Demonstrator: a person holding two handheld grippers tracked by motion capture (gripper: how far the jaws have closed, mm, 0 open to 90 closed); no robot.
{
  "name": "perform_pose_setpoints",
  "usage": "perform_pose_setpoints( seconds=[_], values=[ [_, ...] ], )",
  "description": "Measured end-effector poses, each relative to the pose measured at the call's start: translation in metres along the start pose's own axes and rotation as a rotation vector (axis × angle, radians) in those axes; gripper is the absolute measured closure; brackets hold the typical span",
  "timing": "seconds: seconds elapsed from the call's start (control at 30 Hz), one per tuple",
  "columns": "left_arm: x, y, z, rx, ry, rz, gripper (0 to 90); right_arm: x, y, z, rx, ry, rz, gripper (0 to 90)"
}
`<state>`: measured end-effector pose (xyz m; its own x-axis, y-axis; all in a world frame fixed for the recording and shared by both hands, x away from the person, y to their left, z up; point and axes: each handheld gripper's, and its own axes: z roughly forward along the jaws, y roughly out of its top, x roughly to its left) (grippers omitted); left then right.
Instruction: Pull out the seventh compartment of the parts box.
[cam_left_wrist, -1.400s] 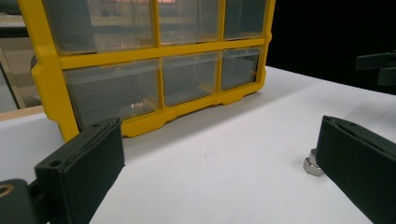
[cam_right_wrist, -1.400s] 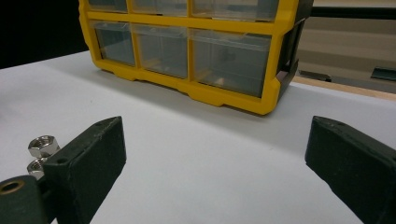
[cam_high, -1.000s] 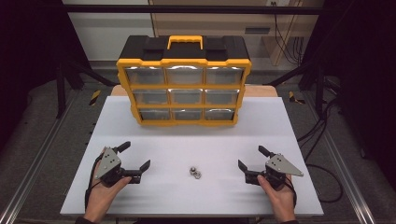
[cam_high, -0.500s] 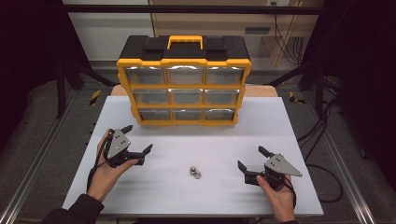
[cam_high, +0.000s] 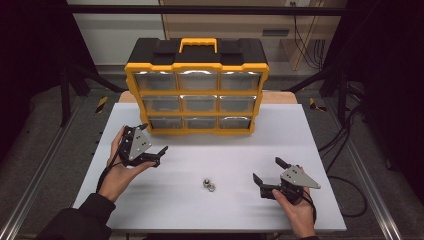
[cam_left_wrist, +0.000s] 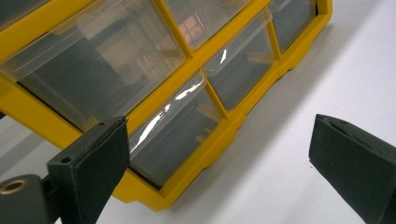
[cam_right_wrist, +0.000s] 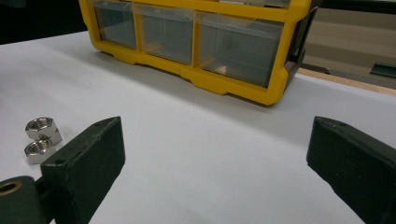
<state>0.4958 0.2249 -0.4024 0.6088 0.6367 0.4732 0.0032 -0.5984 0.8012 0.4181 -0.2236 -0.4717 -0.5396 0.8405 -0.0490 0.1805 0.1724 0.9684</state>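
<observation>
— From up high, what do you see?

— A white table (cam_high: 165, 210) with a yellow drawer cabinet (cam_high: 196, 90) standing at its far side, black on top with a yellow handle, three rows of three clear drawers. The left gripper (cam_high: 154, 144) is held up just in front of the cabinet's lower left corner, jaws spread wide with nothing between them. A hand (cam_high: 119, 172) grips it from below, with a dark sleeve at the bottom edge.

— And the other one?

— The right gripper (cam_high: 267, 172) sits low near the front right of the table, also spread wide and empty, pointing left. Two metal nuts (cam_high: 208, 184) lie touching each other on the table between the two grippers, nearer the right one but apart from it.

— What does the left gripper view give you?

— Its two black jaws stand far apart at the bottom corners. Between them is the cabinet's bottom row seen at a tilt; the bottom left drawer (cam_left_wrist: 175, 128) is just past the left-hand jaw. I cannot tell whether the jaw touches the frame.

— And the right gripper view?

— Again wide jaws, bare white table between them. The nuts (cam_right_wrist: 41, 139) lie one against the other just beside the left-hand jaw, outside the gap. The cabinet (cam_right_wrist: 201, 44) stands well back, its bottom drawers shut.
</observation>
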Motion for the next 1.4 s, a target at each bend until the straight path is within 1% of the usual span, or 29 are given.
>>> perform_pose_setpoints(
  seconds=[0.03, 0.1, 0.13, 0.3, 0.37, 0.43, 0.63, 0.77, 0.8, 0.87, 0.9, 0.93, 1.03, 1.13, 1.23, 1.33, 1.4],
  values=[
    [0.0, 0.001, 0.001, 0.006, 0.001, 0.01, 4.8, 0.0, 0.0, 0.0, 0.001, -0.002, 0.0, 4.5],
    [-0.002, 0.001, 0.005, 0.014, 0.001, 0.009, 4.9, 0.0, 0.0, 0.0, 0.002, -0.003, 0.001, 5.0],
    [-0.003, 0.002, 0.007, 0.018, 0.001, 0.019, 4.9, 0.0, 0.0, 0.0, 0.002, -0.003, 0.001, 5.0],
    [-0.006, 0.005, 0.017, 0.017, -0.007, 0.021, 4.9, -0.001, 0.0, -0.001, 0.0, -0.002, 0.003, 5.6],
    [-0.005, 0.005, 0.02, 0.024, -0.007, 0.027, 5.0, -0.002, 0.0, -0.001, 0.0, -0.006, 0.004, 5.5],
    [-0.004, 0.005, 0.022, 0.028, -0.006, 0.021, 5.1, -0.002, 0.0, -0.001, -0.002, -0.006, 0.006, 5.3],
    [-0.001, 0.004, 0.025, 0.037, -0.007, 0.022, 5.1, -0.003, -0.001, -0.001, 0.0, -0.005, 0.007, 5.1],
    [0.003, 0.004, 0.026, 0.044, 0.002, 0.029, 5.1, -0.002, -0.001, -0.001, 0.001, 0.0, 0.019, 5.1],
    [0.003, 0.004, 0.027, 0.045, 0.003, 0.032, 5.1, -0.002, 0.0, -0.001, -0.012, 0.004, 0.037, 5.2],
    [0.005, 0.004, 0.028, 0.048, 0.01, 0.041, 5.1, -0.003, 0.001, -0.003, -0.017, 0.012, 0.063, 5.4],
    [0.006, 0.004, 0.028, 0.05, 0.012, 0.039, 5.1, -0.003, 0.001, -0.003, -0.016, 0.008, 0.059, 5.5],
    [0.006, 0.004, 0.029, 0.051, 0.015, 0.04, 5.1, -0.004, 0.0, -0.003, -0.015, 0.0, 0.046, 5.5],
    [0.008, 0.005, 0.032, 0.058, 0.021, 0.055, 5.2, -0.005, -0.001, -0.002, -0.011, -0.006, 0.036, 5.8],
    [0.009, 0.007, 0.035, 0.059, 0.025, 0.065, 5.3, -0.004, -0.001, -0.003, 0.0, -0.005, 0.039, 5.9],
    [0.01, 0.008, 0.037, 0.064, 0.033, 0.073, 5.6, -0.004, 0.0, -0.003, -0.009, -0.006, 0.038, 6.1],
    [0.011, 0.007, 0.039, 0.074, 0.039, 0.088, 5.8, -0.005, 0.0, -0.004, -0.013, -0.002, 0.051, 6.1],
    [0.012, 0.007, 0.04, 0.081, 0.048, 0.097, 5.9, -0.005, 0.0, -0.005, -0.015, -0.011, 0.051, 6.2]
  ],
)
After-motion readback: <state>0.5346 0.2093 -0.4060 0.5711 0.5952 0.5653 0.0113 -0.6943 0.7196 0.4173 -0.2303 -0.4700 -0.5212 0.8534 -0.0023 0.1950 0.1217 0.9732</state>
